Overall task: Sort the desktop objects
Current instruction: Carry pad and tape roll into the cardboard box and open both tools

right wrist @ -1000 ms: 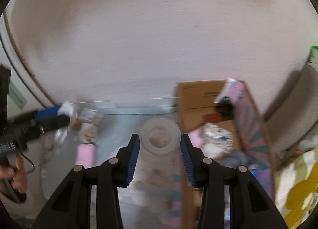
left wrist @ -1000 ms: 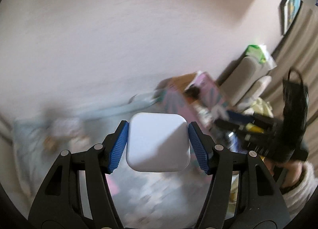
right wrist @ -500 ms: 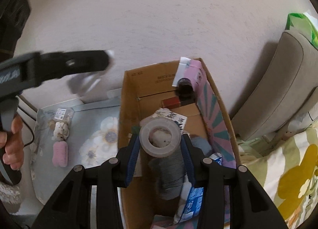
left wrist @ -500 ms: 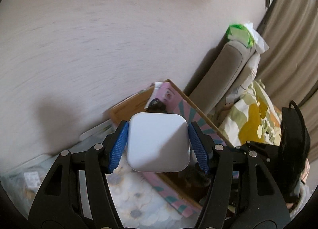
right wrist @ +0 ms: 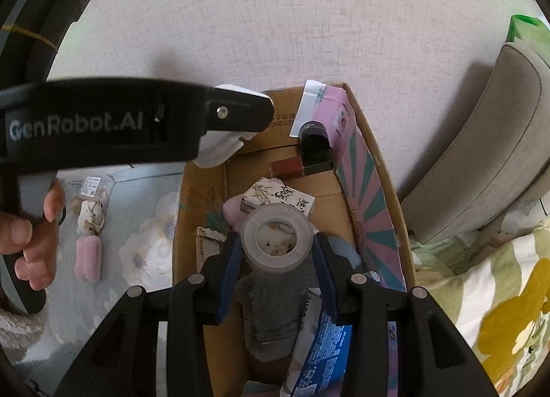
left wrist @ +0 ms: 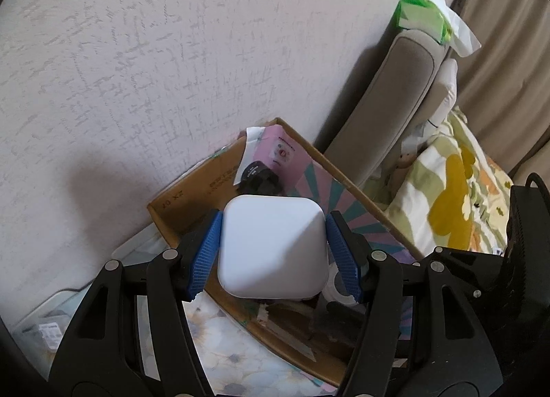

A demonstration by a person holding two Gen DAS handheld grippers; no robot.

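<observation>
My left gripper (left wrist: pixel 273 250) is shut on a white rounded square box (left wrist: pixel 271 245) and holds it above the near left corner of an open cardboard box (left wrist: pixel 182 197). In the right wrist view the left gripper (right wrist: pixel 237 111) reaches in from the left over that cardboard box (right wrist: pixel 199 190), the white box (right wrist: pixel 220 146) partly hidden behind it. My right gripper (right wrist: pixel 276 249) is shut on a roll of clear tape (right wrist: pixel 276 238) and holds it above the box's middle. The box holds a black bottle (right wrist: pixel 314 142), a printed packet (right wrist: pixel 278 199), a grey cloth (right wrist: pixel 275 307) and a blue pack (right wrist: pixel 323 349).
A floral mat (right wrist: pixel 137 225) lies left of the box with a pink fuzzy item (right wrist: pixel 88 259) and a bagged trinket (right wrist: pixel 90 211). The wall is right behind the box. A grey cushion (right wrist: pixel 488 163) and a floral bedspread (right wrist: pixel 488 311) lie to the right.
Both grippers have swung right from over the mat to above the cardboard box, each still holding its object. The left gripper now crosses the right wrist view.
</observation>
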